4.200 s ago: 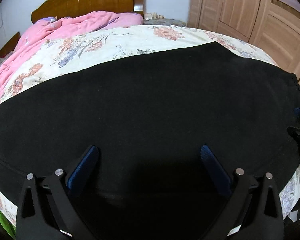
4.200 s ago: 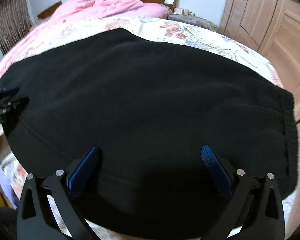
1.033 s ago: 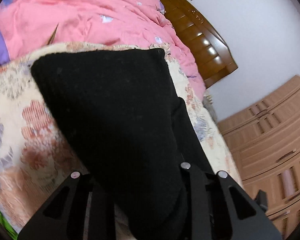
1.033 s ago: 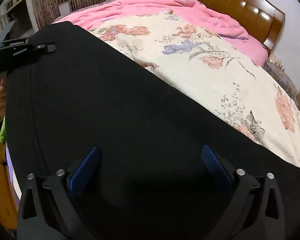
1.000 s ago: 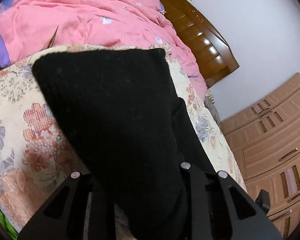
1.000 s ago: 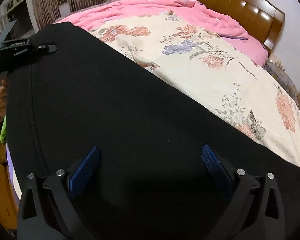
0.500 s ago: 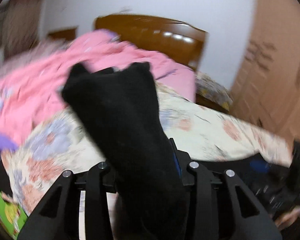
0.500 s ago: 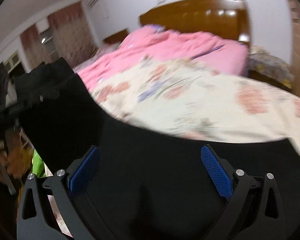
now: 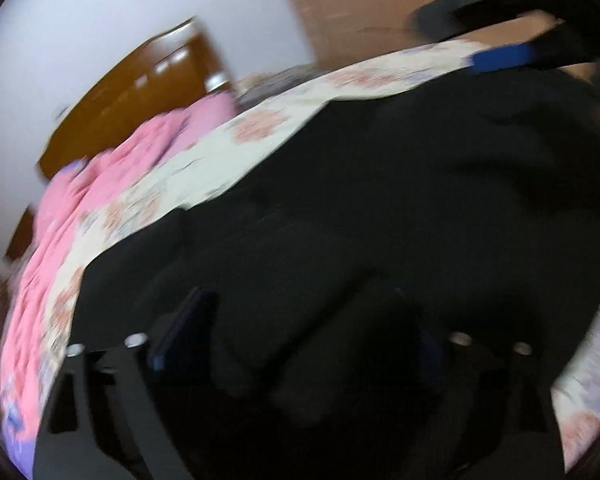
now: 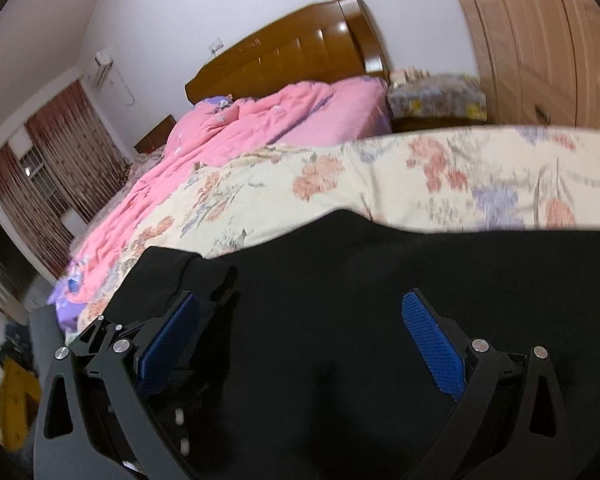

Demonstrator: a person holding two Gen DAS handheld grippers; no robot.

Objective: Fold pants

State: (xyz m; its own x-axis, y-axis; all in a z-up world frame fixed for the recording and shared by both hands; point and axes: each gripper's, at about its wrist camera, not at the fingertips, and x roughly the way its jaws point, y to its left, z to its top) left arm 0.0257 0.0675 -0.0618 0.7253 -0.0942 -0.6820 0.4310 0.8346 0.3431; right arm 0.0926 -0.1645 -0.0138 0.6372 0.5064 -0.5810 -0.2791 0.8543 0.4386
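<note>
While the black pants [image 10: 380,320] are lying spread over the floral bedspread [image 10: 440,176], they are filling the lower half of both wrist views, with a folded edge of cloth showing at about 9 o'clock in the right wrist view. The right gripper [image 10: 300,340] is hanging over the dark cloth with its jaws wide apart, both blue pads [image 10: 432,344] showing clearly and nothing sitting between them. The left gripper [image 9: 296,340] is also pointing at the pants [image 9: 380,208]; its picture is blurring badly, yet its fingers are standing apart, one dark blue pad [image 9: 180,324] showing at 8 o'clock. Up at 1 o'clock in that view, the right gripper [image 9: 500,28] is hovering over the far edge of the cloth. Beyond the bedspread [image 9: 204,168], a pink quilt [image 10: 236,136] is bunching toward the wooden headboard [image 10: 292,64] at 12 o'clock, and a wooden wardrobe [image 10: 540,40] is standing at 2 o'clock.
</note>
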